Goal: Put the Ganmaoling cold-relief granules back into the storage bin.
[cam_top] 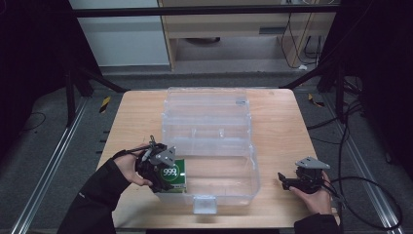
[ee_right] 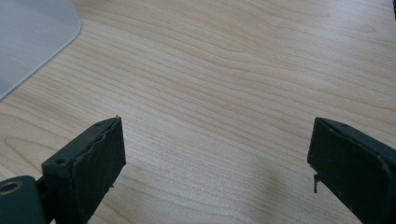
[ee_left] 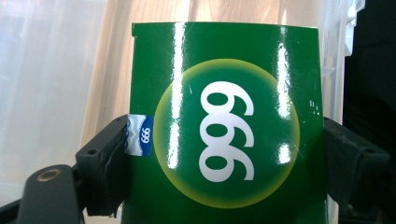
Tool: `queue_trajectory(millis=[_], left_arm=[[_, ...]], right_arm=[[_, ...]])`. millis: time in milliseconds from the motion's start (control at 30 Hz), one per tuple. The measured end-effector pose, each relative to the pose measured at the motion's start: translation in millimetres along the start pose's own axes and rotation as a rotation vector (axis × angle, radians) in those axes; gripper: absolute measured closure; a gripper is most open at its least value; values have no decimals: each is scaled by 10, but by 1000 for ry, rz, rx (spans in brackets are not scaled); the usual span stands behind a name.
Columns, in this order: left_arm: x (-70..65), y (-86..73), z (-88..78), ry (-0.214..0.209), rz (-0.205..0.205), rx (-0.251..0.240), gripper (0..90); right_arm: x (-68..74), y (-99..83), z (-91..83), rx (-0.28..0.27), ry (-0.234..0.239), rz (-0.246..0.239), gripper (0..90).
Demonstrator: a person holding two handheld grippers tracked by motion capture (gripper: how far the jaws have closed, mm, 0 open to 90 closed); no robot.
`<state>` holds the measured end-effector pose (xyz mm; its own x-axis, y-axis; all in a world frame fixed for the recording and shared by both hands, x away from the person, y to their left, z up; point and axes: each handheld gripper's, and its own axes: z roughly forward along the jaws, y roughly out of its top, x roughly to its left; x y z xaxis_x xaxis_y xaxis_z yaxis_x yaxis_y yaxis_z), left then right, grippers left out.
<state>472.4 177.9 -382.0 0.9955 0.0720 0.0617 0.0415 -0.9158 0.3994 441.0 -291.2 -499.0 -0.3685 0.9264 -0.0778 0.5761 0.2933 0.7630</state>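
Left gripper (cam_top: pixel 163 170) clamps the green box (ee_left: pixel 224 126) marked 999, holding it at the near left corner of the clear open bin (cam_top: pixel 243 187), not yet released inside; right gripper (cam_top: pixel 292 181) idles wide open over the table (cam_top: pixel 277 122)
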Motion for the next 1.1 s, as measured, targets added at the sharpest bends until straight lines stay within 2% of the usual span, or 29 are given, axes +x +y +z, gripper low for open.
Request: queue_trajectory(millis=[800,833,967,1100], left_arm=[[15,-81,225,-15,-10,41,139],[13,-84,231,-15,-21,34,137],[17,-83,216,-12,-21,37,128],[18,-77,112,-1,-31,-5,127]], right_arm=[[1,-2,5,9,-1,-5,41],[3,-1,5,11,1,-2,41],[4,-4,11,11,3,-6,40],[5,-4,12,11,3,-5,39]])
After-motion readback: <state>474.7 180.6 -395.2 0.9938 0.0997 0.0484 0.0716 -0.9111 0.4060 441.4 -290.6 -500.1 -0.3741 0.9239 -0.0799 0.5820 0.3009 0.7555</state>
